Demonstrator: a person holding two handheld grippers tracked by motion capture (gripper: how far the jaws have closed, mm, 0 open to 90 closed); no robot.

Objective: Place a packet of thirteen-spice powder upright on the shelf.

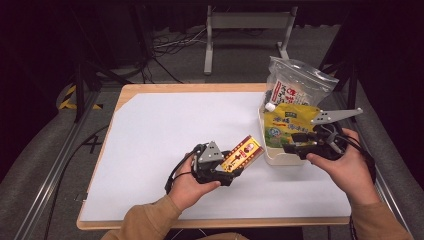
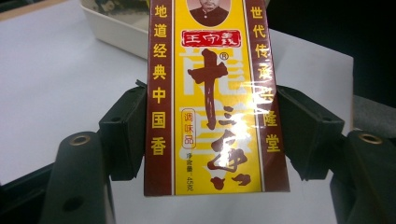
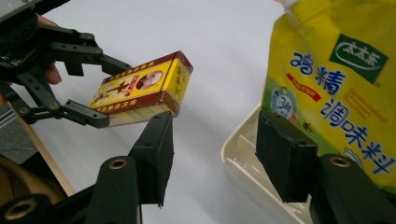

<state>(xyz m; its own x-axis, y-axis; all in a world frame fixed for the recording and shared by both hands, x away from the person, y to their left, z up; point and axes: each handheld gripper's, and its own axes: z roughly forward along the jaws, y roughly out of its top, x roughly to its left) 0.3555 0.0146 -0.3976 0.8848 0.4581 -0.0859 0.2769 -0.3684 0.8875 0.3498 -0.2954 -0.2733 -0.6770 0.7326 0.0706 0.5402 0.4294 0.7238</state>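
A: How is the light?

B: Bright from above on the white tabletop; the room around it sinks into near black in the high view.

A: Shadows?

B: Soft and short. One lies under the box and left tool, another beside the tray.

A: Any glare?

B: A white streak crosses the box's glossy wrap in the left gripper view, and the bag glints in the high view.

A: Sharpness?

B: The high view is soft and grainy. In both gripper views the near black jaws blur slightly; the print on the box and on the yellow pouch reads sharply. Corners look dim, and straight lines bow a little there.
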